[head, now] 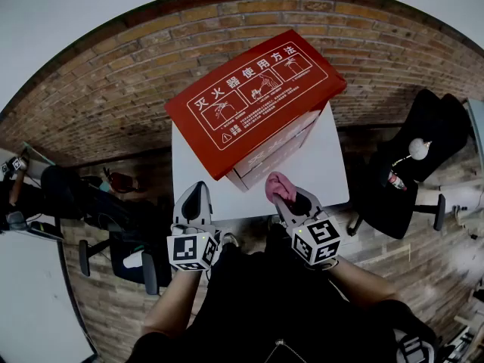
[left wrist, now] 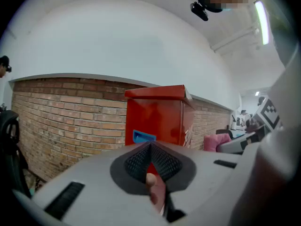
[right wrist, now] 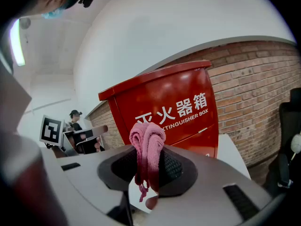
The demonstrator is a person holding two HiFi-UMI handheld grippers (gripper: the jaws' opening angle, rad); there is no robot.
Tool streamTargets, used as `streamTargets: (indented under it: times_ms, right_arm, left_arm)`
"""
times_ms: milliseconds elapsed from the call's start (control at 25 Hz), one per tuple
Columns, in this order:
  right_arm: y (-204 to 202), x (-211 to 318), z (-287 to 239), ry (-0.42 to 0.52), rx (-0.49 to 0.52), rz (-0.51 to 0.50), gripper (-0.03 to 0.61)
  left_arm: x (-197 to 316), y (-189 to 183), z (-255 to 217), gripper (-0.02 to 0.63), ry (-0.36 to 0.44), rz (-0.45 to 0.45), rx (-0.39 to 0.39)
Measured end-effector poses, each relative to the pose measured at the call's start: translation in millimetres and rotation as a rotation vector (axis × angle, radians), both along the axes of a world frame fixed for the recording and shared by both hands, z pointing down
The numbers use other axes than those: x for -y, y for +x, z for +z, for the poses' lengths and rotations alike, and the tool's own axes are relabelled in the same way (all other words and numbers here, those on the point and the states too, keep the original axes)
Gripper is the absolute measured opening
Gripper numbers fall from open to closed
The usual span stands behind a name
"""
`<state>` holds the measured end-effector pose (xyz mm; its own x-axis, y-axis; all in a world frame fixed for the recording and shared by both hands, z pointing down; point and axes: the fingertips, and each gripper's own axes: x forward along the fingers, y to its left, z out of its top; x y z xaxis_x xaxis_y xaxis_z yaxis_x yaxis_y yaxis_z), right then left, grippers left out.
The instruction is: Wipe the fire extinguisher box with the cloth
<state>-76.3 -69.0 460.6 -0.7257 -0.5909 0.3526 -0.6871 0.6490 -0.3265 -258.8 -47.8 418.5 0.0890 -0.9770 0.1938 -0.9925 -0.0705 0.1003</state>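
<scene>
Red fire extinguisher box (head: pixel 253 100) on white tabletop (head: pixel 333 176), set diagonally, covering far edge & most of middle; strip along near edge + right side bare. White Chinese print & pictograms on top face, "EXTINGUISHER BOX" partly readable on front in right gripper view. Brick wall (left wrist: pixel 66 112) behind.

Right gripper (head: pixel 290 200) over near edge of tabletop, right of centre, jaws clamped on bunched pink cloth (right wrist: pixel 148 138). Cloth sticks up past the tips, loose thread hanging below. Cloth just beside box's near face; touching or not, can't tell.

Left gripper (left wrist: pixel 150 144) at near edge twd near-left corner, pointing at box's left side. Jaws pressed together at tips, nothing between; red of box showing thru narrow slit behind tips. Well apart from cloth.

Black chair (head: pixel 412 165) off right edge of tabletop.
</scene>
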Motion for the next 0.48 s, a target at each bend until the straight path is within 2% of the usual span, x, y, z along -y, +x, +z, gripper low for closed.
streamTargets:
  times_ms: [240, 480]
  right_arm:
    - [-15.3, -25.0, -14.2, 0.046, -0.008, 0.150, 0.110]
    - [-31.9, -58.7, -17.3, 0.037, 0.014, 0.292, 0.110]
  left_arm:
    - [-19.8, -10.6, -6.1, 0.028, 0.007, 0.141, -0.003]
    - [-43.3, -29.9, -4.9, 0.028, 0.006, 0.268, -0.007]
